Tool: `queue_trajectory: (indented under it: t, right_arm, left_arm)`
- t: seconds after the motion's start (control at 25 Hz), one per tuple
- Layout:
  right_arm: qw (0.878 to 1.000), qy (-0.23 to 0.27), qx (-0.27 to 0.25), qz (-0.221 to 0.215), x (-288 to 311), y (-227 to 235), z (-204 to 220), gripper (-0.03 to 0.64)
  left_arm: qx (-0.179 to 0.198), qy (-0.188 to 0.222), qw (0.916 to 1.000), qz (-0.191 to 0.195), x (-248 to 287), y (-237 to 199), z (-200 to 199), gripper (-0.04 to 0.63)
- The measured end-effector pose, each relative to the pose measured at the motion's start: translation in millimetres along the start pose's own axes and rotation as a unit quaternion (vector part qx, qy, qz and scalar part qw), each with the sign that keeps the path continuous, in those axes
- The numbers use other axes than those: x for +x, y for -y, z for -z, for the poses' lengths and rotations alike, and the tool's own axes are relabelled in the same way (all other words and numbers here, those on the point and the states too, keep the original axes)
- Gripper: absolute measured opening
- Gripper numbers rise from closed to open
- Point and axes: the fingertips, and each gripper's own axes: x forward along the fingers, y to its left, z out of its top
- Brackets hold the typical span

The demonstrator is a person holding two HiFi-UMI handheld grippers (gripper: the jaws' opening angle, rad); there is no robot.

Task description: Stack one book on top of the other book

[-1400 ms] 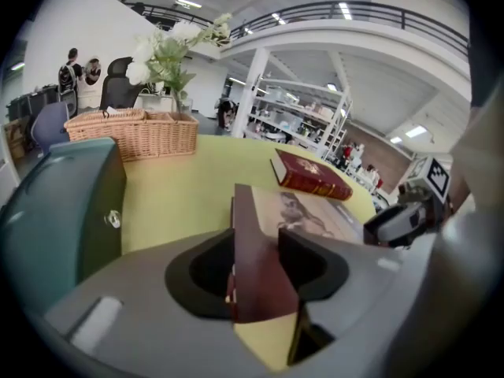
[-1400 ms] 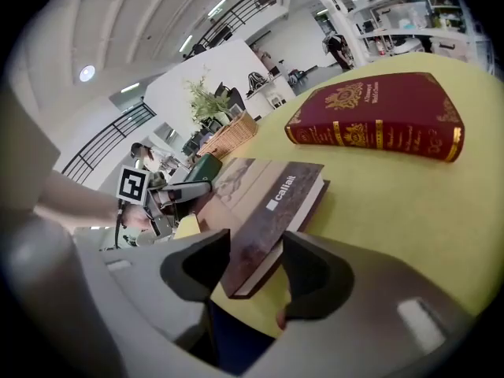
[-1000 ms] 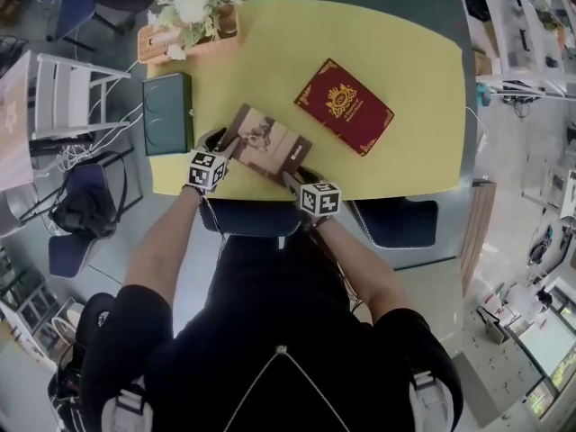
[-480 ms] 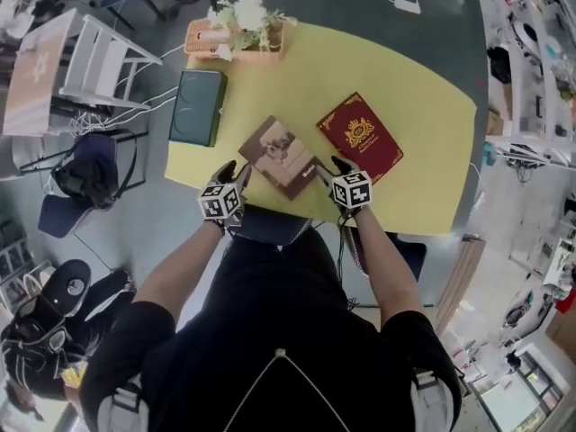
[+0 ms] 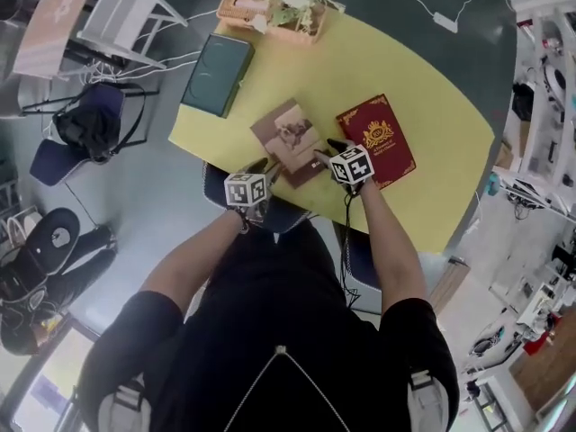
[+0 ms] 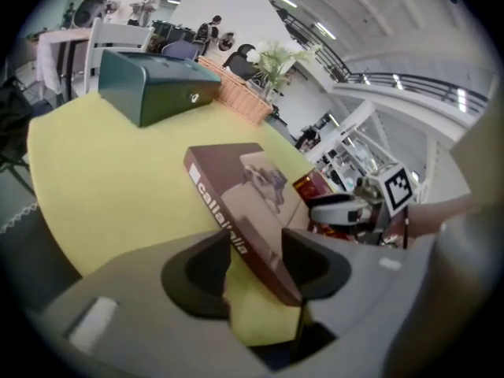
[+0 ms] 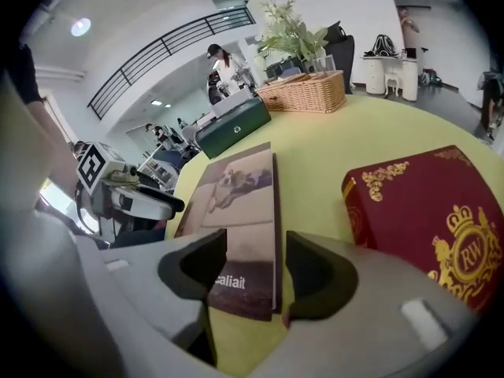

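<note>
At the near edge of the yellow table (image 5: pixel 423 70), we stand over two books that are not yet stacked. The brown book (image 5: pixel 290 138) lies flat, and the red book (image 5: pixel 382 142) lies just beside it at its 3 o'clock. The left gripper (image 5: pixel 268 169) comes at the brown book's near corner from 7 o'clock. Its jaws have just been opening and now stand apart, with that corner between them and not clamped. The right gripper (image 5: pixel 326 151) reaches in from 5 o'clock. Its jaws have also just been opening, and they stand either side of the book's near edge without pressing it.

We judge the step in hand to be taking hold of the brown book. The next move calls for both pairs of jaws to close on the cover together. The book then needs a level lift and a short carry toward 3 o'clock, to be set down square on the red cover. The green box (image 5: pixel 216 75) at 10 o'clock stands well apart.
</note>
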Motion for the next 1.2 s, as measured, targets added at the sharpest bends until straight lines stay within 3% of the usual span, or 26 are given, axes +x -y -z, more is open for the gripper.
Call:
queue_trajectory:
  t: [0.24, 0.4, 0.88, 1.2]
  right_arm:
    - [1.0, -0.005, 0.009, -0.003, 19.9, -8.5, 5.6, 0.212]
    - [0.999, 0.012, 0.037, 0.013, 17.7, -10.7, 8.9, 0.2]
    - [0.98, 0.091, 0.164, 0.065, 5.0, -47.7, 1.0, 0.158]
    - [0.954, 0.136, 0.256, 0.072, 20.9, -72.7, -6.3, 0.156]
  left_arm:
    - [-0.054, 0.01, 0.9984, -0.011, 9.8, 2.5, -7.7, 0.213]
    - [-0.049, 0.005, 0.9987, -0.015, 12.0, -4.1, -8.1, 0.189]
    - [0.053, -0.004, 0.9985, -0.014, -1.2, -18.6, -41.2, 0.196]
    - [0.169, -0.026, 0.9852, 0.015, 1.3, -38.6, -74.1, 0.192]
